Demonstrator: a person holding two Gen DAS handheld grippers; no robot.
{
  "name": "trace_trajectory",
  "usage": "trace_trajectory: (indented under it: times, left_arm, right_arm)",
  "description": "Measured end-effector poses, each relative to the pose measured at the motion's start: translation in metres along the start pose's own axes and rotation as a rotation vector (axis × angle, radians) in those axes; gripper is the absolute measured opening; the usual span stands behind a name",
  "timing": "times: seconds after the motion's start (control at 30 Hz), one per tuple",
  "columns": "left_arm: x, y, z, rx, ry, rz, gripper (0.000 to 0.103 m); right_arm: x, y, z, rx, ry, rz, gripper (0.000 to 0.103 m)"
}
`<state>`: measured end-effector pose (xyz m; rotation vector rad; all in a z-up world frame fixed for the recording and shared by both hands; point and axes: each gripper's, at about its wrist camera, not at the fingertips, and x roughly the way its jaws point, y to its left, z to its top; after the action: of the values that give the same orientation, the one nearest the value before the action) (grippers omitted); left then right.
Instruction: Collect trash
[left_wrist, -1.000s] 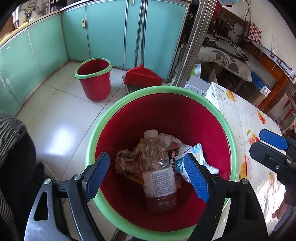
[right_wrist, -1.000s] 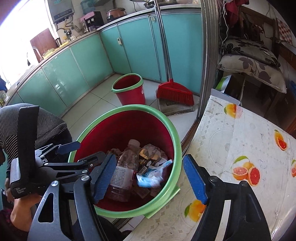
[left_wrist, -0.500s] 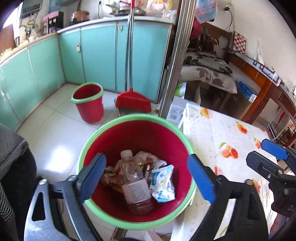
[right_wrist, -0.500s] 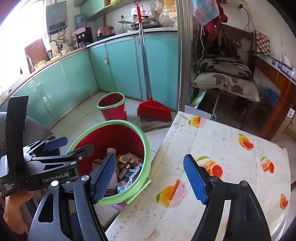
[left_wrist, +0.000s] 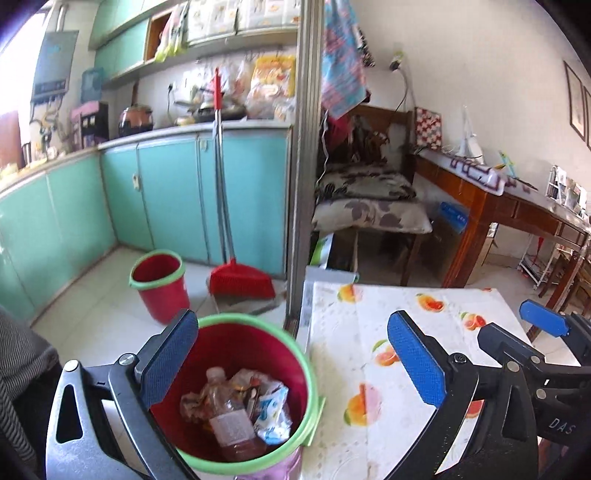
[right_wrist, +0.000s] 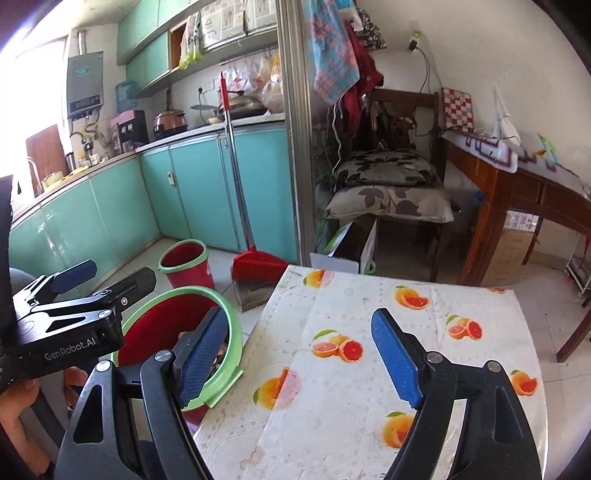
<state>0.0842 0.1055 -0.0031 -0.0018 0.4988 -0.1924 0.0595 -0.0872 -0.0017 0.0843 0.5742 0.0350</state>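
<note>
A red bin with a green rim (left_wrist: 284, 343) stands on the floor against the table's left edge; it also shows in the right wrist view (right_wrist: 147, 328). In it lie a plastic bottle (left_wrist: 229, 417), a blue-white wrapper (left_wrist: 271, 413) and crumpled wrappers. My left gripper (left_wrist: 291, 360) is open and empty, raised above the bin and the table edge. My right gripper (right_wrist: 303, 352) is open and empty above the fruit-print tablecloth (right_wrist: 369, 369). The right gripper also shows at the right of the left wrist view (left_wrist: 532, 332).
A smaller red bin (left_wrist: 159, 284) and a red broom with dustpan (left_wrist: 240, 280) stand by the teal cabinets (left_wrist: 166, 199). A metal door post (left_wrist: 303, 184), a cushioned chair (left_wrist: 369, 210), a cardboard box (right_wrist: 347, 251) and a wooden desk (right_wrist: 524, 192) lie beyond the table.
Both grippers have lifted up and pulled back from the bin, tilting toward the room. The blue-white wrapper, in mid-air over the bin earlier, now lies inside it.
</note>
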Motion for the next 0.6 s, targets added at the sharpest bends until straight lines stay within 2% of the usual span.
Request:
trace_trajectory:
  times: [0.13,0.23,0.3,0.6]
  left_arm:
    - [-0.011,-0.015,0.01,0.025,-0.052,0.073,0.103]
    - [-0.017,-0.014,0.013,0.008,-0.059,0.05,0.103]
    - [-0.017,-0.008,0.015,-0.012,-0.037,0.034,0.103]
    - [-0.02,0.006,0.013,-0.022,-0.026,0.074,0.103]
  right_arm:
    - [-0.021,-0.007,0.011,0.0,-0.06,-0.023,0.086]
    - [-0.033,-0.007,0.019,0.007,-0.102,-0.024,0.086]
    - [-0.035,-0.004,0.025,0.015,-0.092,-0.006,0.086]
    - [-0.03,0.03,0.045,-0.065,-0.08,0.001,0.087]
